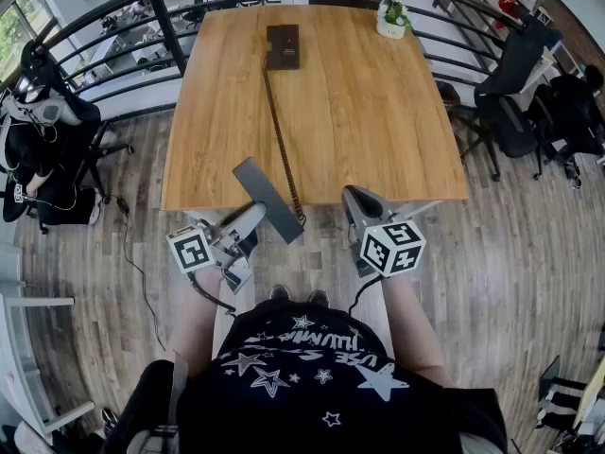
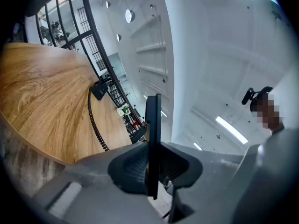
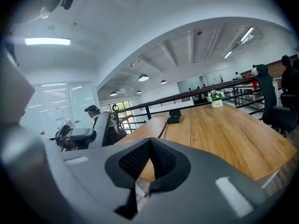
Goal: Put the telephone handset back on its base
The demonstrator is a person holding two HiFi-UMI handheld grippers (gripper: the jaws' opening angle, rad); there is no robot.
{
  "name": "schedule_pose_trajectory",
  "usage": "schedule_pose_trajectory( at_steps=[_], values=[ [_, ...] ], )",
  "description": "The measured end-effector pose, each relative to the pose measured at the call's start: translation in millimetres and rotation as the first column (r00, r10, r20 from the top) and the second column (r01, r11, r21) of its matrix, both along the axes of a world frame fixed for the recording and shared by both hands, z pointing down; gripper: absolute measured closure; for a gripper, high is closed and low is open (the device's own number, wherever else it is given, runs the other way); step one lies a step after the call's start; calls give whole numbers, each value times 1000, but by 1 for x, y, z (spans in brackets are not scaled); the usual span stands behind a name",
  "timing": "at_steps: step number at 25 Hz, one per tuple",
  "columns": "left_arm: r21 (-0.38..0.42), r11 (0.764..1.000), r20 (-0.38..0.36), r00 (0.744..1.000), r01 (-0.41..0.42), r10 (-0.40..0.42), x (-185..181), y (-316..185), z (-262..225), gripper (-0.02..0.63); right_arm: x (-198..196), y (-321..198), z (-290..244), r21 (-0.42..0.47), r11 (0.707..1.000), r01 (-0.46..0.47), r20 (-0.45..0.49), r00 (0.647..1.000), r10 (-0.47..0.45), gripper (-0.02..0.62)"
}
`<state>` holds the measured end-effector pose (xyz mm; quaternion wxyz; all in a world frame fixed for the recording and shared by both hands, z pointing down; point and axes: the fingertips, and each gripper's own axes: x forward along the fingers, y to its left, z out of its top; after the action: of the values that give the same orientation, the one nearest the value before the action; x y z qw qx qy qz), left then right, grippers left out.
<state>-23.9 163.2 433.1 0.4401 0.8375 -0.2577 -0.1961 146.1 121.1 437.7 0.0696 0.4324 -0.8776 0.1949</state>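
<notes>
It was an open-plan office on a mezzanine. A wooden worktop (image 1: 359, 112) stood against a black railing (image 1: 175, 31) overlooking desks (image 1: 128, 41) on a lower level. Black swivel chairs (image 1: 515, 93) sat on the plank floor (image 1: 529, 253). A desk telephone base (image 1: 283, 47) lay on the worktop, and strip lights (image 3: 46, 41) ran overhead.

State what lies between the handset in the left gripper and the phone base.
Only the coiled cord, stretched over the table from base to handset; head view shows it.

Bright even daylight, fisheye-warped dark edges
</notes>
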Motion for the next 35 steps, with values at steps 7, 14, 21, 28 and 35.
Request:
schedule_pose_trajectory(
  at_steps=[7,14,21,28,35],
  values=[
    [-26,1000,-18,1000,18,-19,-5,-2,3,529,-3,2,0,-2,1000,6,-8,1000,-6,594],
    [-35,999,-25,1000,7,-8,-12,-3,4,529,-10,2,0,-5,1000,1,-17,1000,-1,595],
    [-56,998,-47,999,-16,13,-28,-5,16,529,-22,-1,7,-15,999,-34,-14,999,34,594],
    [-47,998,-40,998,-51,50,-55,-15,23,529,-39,-3,3,6,998,-70,-44,997,70,594],
    [-21,998,-40,998,-57,57,-67,-28,14,529,-37,-8,0,5,994,-112,-50,992,112,594]
  ],
)
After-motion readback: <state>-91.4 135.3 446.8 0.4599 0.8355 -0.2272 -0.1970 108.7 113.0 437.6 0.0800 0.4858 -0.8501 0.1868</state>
